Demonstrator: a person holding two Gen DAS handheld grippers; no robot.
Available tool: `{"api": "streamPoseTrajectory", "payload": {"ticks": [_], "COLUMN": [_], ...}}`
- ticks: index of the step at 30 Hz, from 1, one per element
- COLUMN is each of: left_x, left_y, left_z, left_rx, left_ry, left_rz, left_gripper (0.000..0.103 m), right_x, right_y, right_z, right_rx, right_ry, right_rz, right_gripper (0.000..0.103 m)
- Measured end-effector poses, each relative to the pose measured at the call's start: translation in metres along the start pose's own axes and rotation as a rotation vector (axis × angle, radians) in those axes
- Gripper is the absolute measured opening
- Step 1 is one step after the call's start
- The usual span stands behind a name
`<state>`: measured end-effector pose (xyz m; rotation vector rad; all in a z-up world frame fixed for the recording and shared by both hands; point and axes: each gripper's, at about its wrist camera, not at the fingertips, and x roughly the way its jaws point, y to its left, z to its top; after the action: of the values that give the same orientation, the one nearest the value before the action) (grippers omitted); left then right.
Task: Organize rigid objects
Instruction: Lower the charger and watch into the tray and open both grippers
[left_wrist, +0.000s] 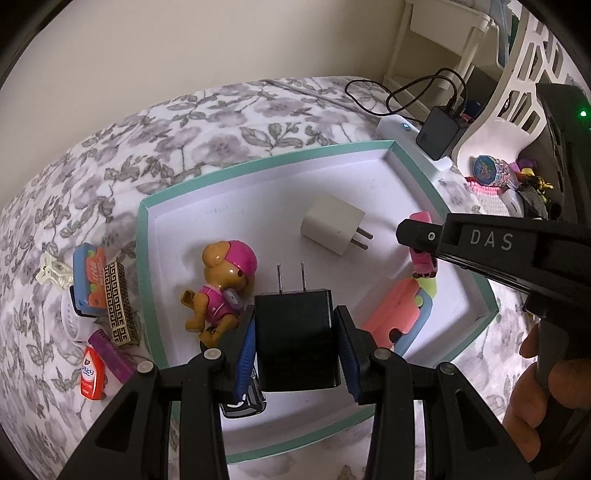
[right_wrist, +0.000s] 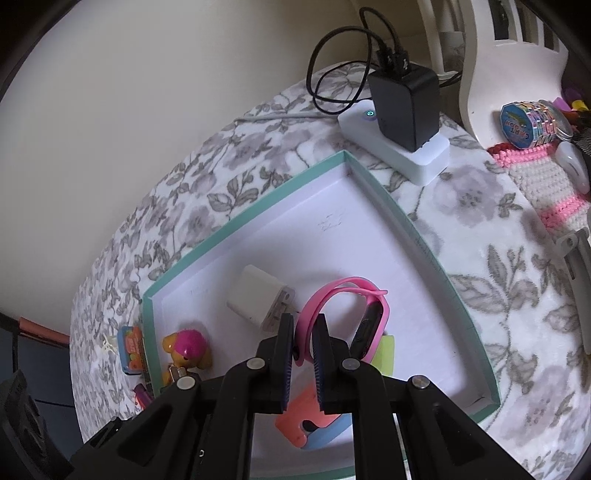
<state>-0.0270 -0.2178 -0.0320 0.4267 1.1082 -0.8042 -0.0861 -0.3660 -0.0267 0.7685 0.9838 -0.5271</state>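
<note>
Clamped in the left gripper's (left_wrist: 299, 334) fingers, a black charger (left_wrist: 297, 338) is hanging over the half-filled tray (left_wrist: 144, 236), the right gripper's (right_wrist: 303, 356) fingers are pinching a pink wristband (right_wrist: 345, 295), and small items (left_wrist: 103, 295) are waiting beside the tray's left edge on the bed (left_wrist: 55, 221).

Support surface: a bed or padded top covered in white fabric printed with grey-lilac flowers and leaves (left_wrist: 229, 110).

Lying directly on it:
- shallow white cardboard tray with a teal rim (left_wrist: 162, 192), central
- white power strip (right_wrist: 424, 162) at the tray's far corner
- pink-and-cream crocheted mat (right_wrist: 543, 184), far right
- cluster just left of the tray: blue-and-orange flat case (left_wrist: 88, 280), gold Greek-key patterned block (left_wrist: 120, 302), small red bottle (left_wrist: 92, 376), purple lighter (left_wrist: 114, 354), cream hair claw clip (left_wrist: 50, 273).
</note>
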Motion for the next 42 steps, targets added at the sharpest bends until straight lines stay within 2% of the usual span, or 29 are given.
{"api": "streamPoseTrajectory", "payload": {"ticks": [14,21,35,39,41,42], "left_x": [0.003,-0.001,-0.013,-0.016,-0.018,-0.018], "left_y": [0.001,0.003,0.031,0.045,0.052,0.056], "left_z": [0.000,0.002,0.007,0.008,0.008,0.008], "left_rx": [-0.005,-0.017,-0.124,-0.170,-0.194,-0.210], "left_ry": [0.013,0.006,-0.026,-0.031,-0.032,-0.032], "left_rz": [0.007,0.009,0.027,0.038,0.049,0.054], "left_gripper": [0.045,0.045,0.045,0.055,0.057,0.059], "right_x": [0.007,0.005,0.005,0.007,0.009,0.010], "right_y": [0.001,0.003,0.007,0.010,0.013,0.015], "right_z": [-0.002,-0.001,0.000,-0.001,-0.002,-0.002], "right_rx": [-0.009,-0.019,-0.046,-0.060,-0.077,-0.086], "right_ry": [0.029,0.017,0.015,0.019,0.022,0.024], "right_rz": [-0.013,-0.026,-0.039,-0.049,-0.058,-0.059], "right_gripper": [0.014,0.017,0.017,0.017,0.018,0.025]}}
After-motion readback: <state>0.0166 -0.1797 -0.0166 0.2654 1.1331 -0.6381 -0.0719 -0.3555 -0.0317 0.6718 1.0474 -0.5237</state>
